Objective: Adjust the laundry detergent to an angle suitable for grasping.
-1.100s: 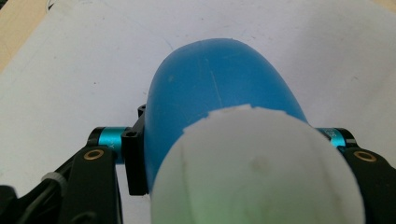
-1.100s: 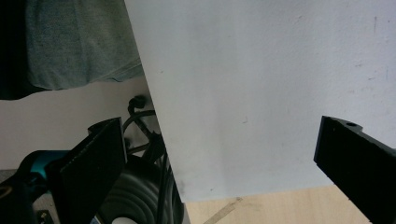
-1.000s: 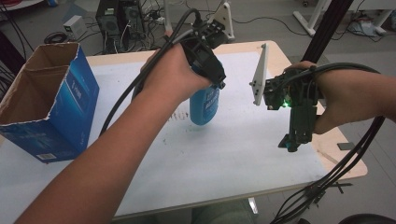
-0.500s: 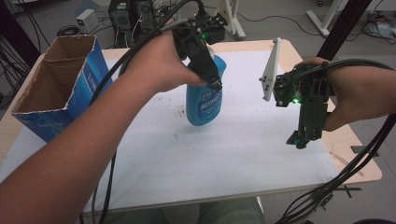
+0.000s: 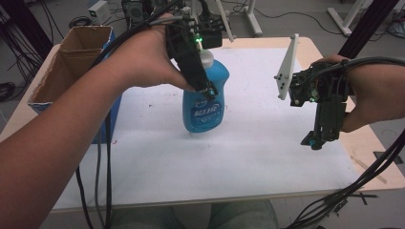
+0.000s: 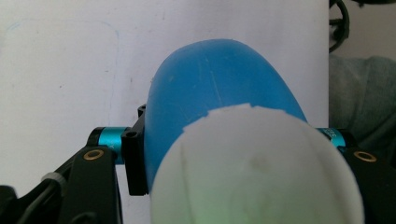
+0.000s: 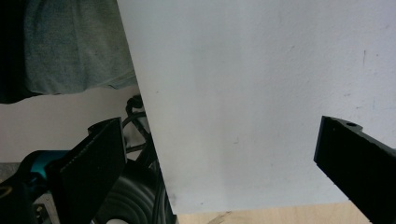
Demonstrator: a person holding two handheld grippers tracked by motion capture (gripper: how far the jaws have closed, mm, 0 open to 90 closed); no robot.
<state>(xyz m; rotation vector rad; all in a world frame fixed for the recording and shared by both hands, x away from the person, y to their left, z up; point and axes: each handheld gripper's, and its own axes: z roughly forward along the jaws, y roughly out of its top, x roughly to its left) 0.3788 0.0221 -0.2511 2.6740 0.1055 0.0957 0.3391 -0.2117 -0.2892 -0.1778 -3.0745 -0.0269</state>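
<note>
A blue detergent bottle (image 5: 206,107) with a white cap (image 5: 206,58) hangs slightly tilted, low over the white table top (image 5: 248,157). My left gripper (image 5: 203,88) comes down from above and is shut on the bottle's upper body. In the left gripper view the white cap (image 6: 257,168) and blue bottle (image 6: 219,84) sit between the black jaws of the left gripper (image 6: 224,140). I cannot tell whether the bottle's base touches the table. My right gripper (image 5: 317,138) points down over the table's right side, open and empty; its jaws stand wide apart in the right gripper (image 7: 224,154) view.
An open cardboard box with blue sides (image 5: 76,57) stands at the table's left edge. Cables trail from both grippers over the front edge. The table's near edge and the person's grey trousers (image 7: 74,46) show below the right gripper.
My left gripper has carried the bottle leftward, closer to the cardboard box. The right gripper has stayed where it was.
</note>
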